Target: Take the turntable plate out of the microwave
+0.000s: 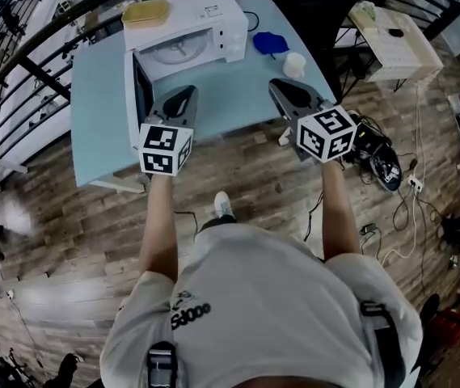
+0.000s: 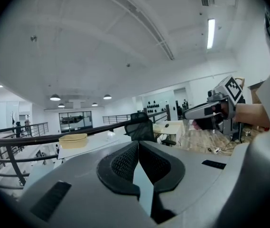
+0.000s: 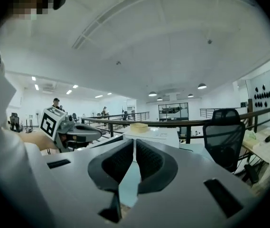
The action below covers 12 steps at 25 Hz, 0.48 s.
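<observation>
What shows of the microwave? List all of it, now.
The microwave is a white box, plastic or painted metal by its look, standing upright on the pale blue table. Its dark door is swung open on the left, toward the person. Inside, the round, pale turntable plate lies flat. The control panel is at its right end. A shallow tan container rests on top. The left gripper and right gripper are held short of it.
</observation>
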Available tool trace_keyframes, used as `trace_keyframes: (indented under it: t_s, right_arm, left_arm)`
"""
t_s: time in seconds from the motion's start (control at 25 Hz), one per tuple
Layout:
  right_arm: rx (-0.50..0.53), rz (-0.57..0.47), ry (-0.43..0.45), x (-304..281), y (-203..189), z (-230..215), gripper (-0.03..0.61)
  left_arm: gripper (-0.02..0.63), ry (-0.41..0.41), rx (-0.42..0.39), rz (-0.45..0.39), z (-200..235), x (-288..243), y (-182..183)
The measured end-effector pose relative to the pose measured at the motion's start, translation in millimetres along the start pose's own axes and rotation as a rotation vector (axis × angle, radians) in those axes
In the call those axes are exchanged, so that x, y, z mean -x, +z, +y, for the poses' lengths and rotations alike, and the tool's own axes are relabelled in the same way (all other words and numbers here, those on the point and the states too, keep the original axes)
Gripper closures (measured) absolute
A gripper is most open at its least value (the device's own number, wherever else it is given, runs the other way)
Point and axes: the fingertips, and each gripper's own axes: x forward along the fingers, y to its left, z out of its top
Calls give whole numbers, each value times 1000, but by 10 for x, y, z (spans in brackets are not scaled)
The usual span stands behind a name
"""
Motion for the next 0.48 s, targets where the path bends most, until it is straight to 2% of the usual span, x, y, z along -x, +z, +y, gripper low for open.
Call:
trace_keyframes:
  t_s: [0.08,0.28,0.48]
  right_arm:
    - [-34,-10,4,-211,73,-111,575]
    - [-43,6,-26,-738,104,-368,575]
    - [-45,56,3,-1203,-25,-403,575]
  left_arm:
    - [595,-7,5,-2,191,-169,10]
    - [595,-38,24,6,529,-530,-64]
    - [595,-34,51,34,805,-735,-230]
